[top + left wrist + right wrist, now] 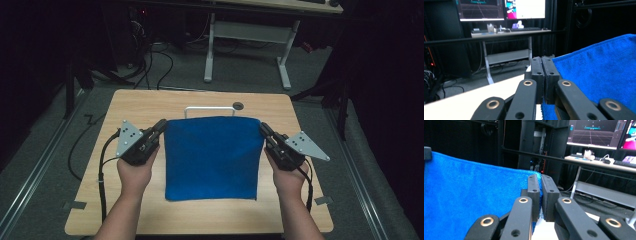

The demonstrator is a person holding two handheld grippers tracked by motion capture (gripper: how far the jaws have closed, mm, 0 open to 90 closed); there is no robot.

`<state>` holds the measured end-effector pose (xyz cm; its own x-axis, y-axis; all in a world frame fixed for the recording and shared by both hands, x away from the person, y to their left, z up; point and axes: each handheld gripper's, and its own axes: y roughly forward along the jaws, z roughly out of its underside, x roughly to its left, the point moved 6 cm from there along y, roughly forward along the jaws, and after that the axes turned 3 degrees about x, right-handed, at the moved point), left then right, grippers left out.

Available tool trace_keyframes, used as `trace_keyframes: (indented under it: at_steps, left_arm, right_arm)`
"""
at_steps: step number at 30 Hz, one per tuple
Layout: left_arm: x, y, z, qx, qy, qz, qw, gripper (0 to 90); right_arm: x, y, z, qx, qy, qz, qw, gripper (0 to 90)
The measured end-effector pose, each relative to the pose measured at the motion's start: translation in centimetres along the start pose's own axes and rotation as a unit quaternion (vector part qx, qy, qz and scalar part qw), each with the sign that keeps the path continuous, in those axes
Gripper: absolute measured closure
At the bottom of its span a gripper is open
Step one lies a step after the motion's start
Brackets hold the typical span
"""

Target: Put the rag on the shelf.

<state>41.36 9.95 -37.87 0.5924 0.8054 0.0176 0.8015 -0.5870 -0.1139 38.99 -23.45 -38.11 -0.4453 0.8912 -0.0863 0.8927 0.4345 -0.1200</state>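
Observation:
A blue towel (212,157) is stretched between my two grippers over the wooden table (145,102). My left gripper (161,124) is shut on its far left corner. My right gripper (263,127) is shut on its far right corner. In the left gripper view the jaws (541,61) are pressed together at the edge of the blue towel (599,72), which rises to their right. In the right gripper view the shut gripper (540,178) pinches the corner, and the blue towel (474,195) spreads out to the left. The towel's near edge hangs toward the table's front.
A white wire handle (209,108) stands on the table just behind the towel, next to a round black grommet (238,105). A white-legged desk (247,32) with monitors (499,8) stands beyond the table. Cables lie on the floor at the left.

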Motion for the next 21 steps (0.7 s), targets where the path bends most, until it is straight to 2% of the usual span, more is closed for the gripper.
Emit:
trace_keyframes:
  at_steps: [9,16,21]
  left_arm:
    - [0.3,0.1,-3.2,-0.023,0.019,-0.007,0.9995,89.1]
    - [1.0,0.8,-4.0,-0.024,0.024,-0.015,0.9993,89.1]
    - [2.0,2.1,-3.7,-0.006,0.030,-0.022,0.9993,89.1]
  right_arm:
    - [-0.5,-0.1,-2.8,-0.027,-0.005,0.004,0.9996,87.0]
    - [-1.1,-0.1,-4.1,-0.036,-0.010,0.012,0.9992,87.0]
    - [-1.6,0.6,-4.2,-0.033,-0.009,0.017,0.9993,87.0]
